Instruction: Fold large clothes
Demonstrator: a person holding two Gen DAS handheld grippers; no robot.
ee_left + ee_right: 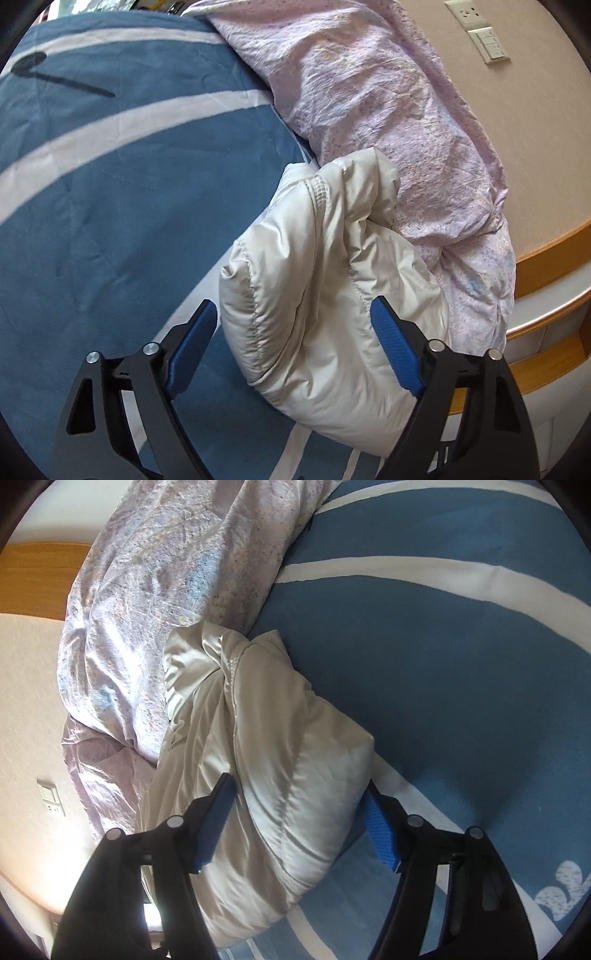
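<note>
On the bed (110,184), with its blue cover crossed by white stripes, you have a pink speckled duvet (388,110) heaped along the edge next to the wall and headboard, and the cream padded jacket (314,295) lies bunched in a thick bundle just beside it, touching its folds. Your left claw (291,347) stands open around the near end of the jacket; the pad toward the duvet seems to brush the fabric, the other is clear of it. Your right claw (299,823) is likewise apart, straddling the same bundle, one pad against the quilting and the other just off its edge, so neither is gripping yet. The risk, as I judge it, is that the puffy, slippery shell squeezes out when you close, or that you catch only the top layer and the fold springs open. You could also snag the duvet with the jacket, since they touch. No containers are in view.
</note>
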